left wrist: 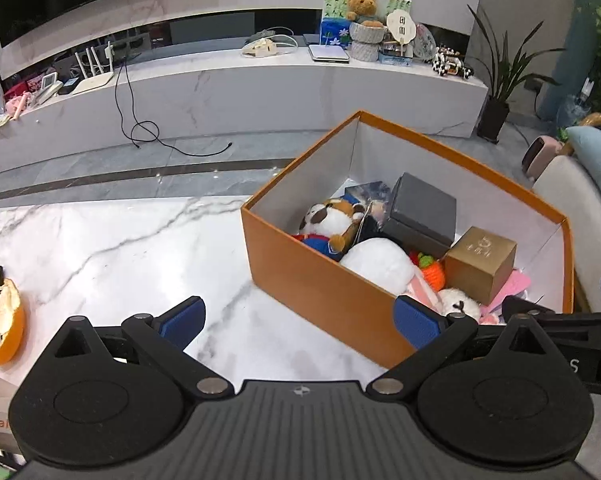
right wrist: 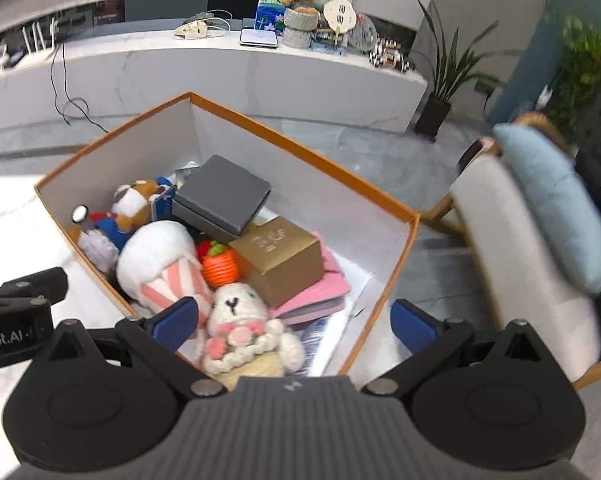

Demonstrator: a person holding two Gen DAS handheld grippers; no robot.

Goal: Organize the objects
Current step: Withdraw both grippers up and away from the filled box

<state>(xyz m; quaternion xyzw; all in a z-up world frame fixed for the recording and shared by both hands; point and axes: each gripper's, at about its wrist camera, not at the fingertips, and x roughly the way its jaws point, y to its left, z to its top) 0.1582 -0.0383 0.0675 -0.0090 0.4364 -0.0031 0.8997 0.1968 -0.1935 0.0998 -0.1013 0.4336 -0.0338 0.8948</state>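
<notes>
the orange box (right wrist: 384, 276) stands on the marble table (left wrist: 100, 248), near its right end, and almost all the small things are already inside it. the right gripper (right wrist: 296, 322) hangs over the near corner of the box with its jaws wide apart, and nothing is between them. just under it and a little forward lies the knitted white bunny (right wrist: 240, 320) with pink flowers. the bunny's long axis runs from the gripper away toward the middle of the box, head at the far side, so the open jaws already stand on its two sides.

the left gripper (left wrist: 298, 322) is also wide open and holds nothing. it hovers over the bare table, to the left of the box, with its right pad close to the box's near wall. so the right gripper is clearly the nearer one to what is inside.

behind the bunny i see a gold carton (right wrist: 278, 258) on a pink pouch (right wrist: 324, 290), a grey case (right wrist: 224, 194), an orange knitted carrot (right wrist: 220, 266), a white and pink plush (right wrist: 160, 266) and a brown and white plush dog (right wrist: 134, 204).

at the far left of the table lies an orange peel (left wrist: 6, 320), well apart from both grippers. if it must go too, the left gripper seems better placed, but it has to turn left, away from the box.
</notes>
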